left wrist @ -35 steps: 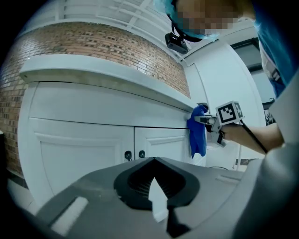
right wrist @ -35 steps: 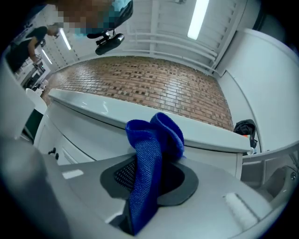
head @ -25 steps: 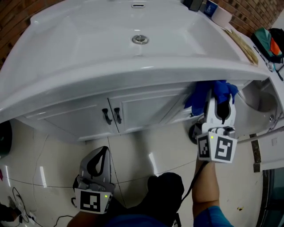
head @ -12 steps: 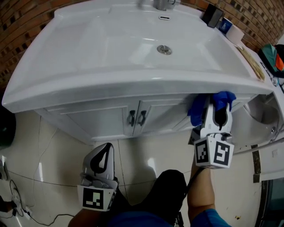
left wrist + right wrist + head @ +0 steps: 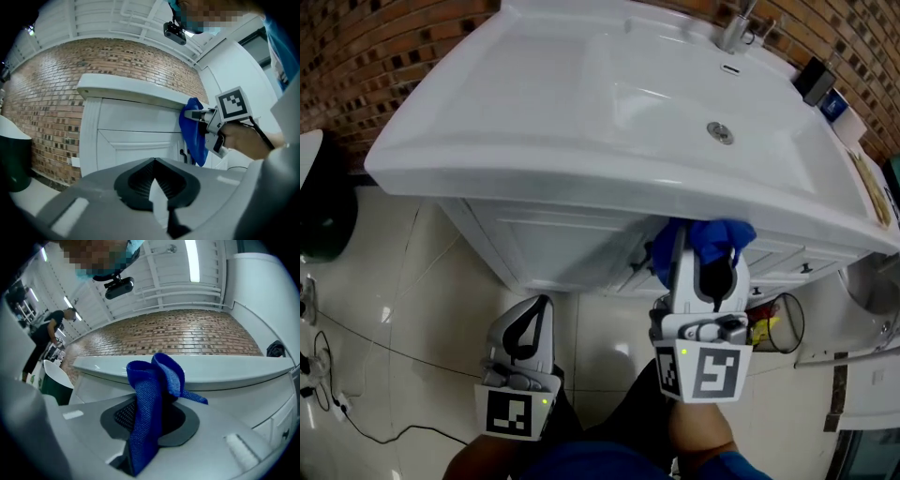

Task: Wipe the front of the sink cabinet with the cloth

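Under the front lip of the white washbasin [image 5: 581, 112], the right gripper [image 5: 701, 246] has its fingers clamped on a blue cloth [image 5: 712, 234]. The cloth is bunched up over the jaw tips and pressed to the upper front of the white sink cabinet [image 5: 553, 244], just below the basin's overhang. From the cloth, the basin drain [image 5: 719, 133] lies at about 12 o'clock, and the tap [image 5: 733, 28] further up the same way. The left gripper [image 5: 540, 305] hangs low at about 8 o'clock from the right one, clear of the cabinet, its fingers together with nothing between them. From its side, a loose fold of cloth droops down the panelled door, close by the dark door handles [image 5: 183, 154]. A wire waste bin [image 5: 778, 323] stands on the tiled floor at 4 o'clock from the cloth. A brick wall [image 5: 356, 56] runs behind the basin.
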Tool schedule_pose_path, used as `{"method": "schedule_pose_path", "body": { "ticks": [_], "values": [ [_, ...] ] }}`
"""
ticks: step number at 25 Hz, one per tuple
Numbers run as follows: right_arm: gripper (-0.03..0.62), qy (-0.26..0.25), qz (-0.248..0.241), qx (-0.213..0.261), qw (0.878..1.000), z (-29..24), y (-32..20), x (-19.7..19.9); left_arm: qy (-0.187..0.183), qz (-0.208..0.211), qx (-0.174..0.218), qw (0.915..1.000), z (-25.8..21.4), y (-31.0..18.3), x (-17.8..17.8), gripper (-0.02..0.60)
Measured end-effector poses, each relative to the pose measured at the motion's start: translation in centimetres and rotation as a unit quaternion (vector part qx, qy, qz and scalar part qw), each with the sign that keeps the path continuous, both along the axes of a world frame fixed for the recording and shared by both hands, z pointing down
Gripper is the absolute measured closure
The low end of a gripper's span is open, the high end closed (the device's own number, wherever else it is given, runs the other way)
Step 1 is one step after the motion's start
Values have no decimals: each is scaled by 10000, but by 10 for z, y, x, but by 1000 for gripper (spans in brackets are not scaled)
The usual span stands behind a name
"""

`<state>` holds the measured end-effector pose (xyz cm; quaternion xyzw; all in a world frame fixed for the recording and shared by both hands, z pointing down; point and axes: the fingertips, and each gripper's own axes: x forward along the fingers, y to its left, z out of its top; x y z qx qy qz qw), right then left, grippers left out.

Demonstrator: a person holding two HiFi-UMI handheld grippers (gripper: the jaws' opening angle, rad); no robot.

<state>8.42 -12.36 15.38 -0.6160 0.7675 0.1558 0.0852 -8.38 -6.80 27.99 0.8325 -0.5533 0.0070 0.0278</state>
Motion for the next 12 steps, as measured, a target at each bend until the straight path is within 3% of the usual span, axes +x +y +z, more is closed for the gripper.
{"method": "schedule_pose_path", "body": {
  "ticks": [6,12],
  "values": [
    [494,90,-879,74,9961,-4,1,-87,71,-544,-16,9985,2,11,-44,575],
    [494,345,-1929,119,9805,-3,6,-190,-123,-969,-29,9952,4,32,-82,575]
  ]
}}
